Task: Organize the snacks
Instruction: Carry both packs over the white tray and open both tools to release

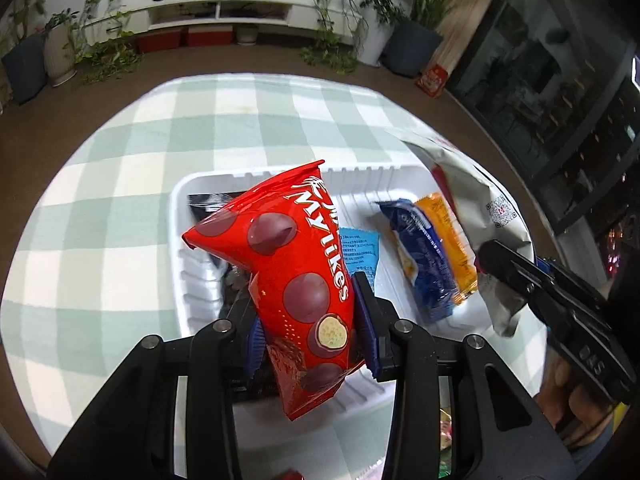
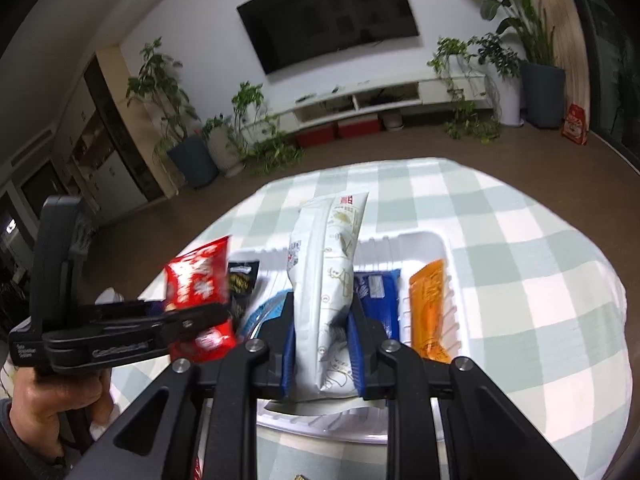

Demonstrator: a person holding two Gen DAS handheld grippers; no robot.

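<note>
**A:** Over the white tray (image 1: 400, 178) on the checked counter (image 1: 100, 200), the left gripper (image 1: 312, 340) has its jaws pinched on a red chocolate-ball bag (image 1: 292, 264). And the other hand?

**B:** The right gripper (image 2: 322, 354) has its jaws nearly closed around a white snack pouch (image 2: 328, 280), held upright above the tray (image 2: 434, 242).

**A:** How will they handle?

**B:** Likely light, soft and crinkly, with slick film. The low grip near the bottom seam looks sensible; squeezing the puffed middle could crush what is inside.

**A:** Already in the tray?

**B:** A blue packet (image 2: 378, 300) and an orange packet (image 2: 430, 308), side by side.
</note>
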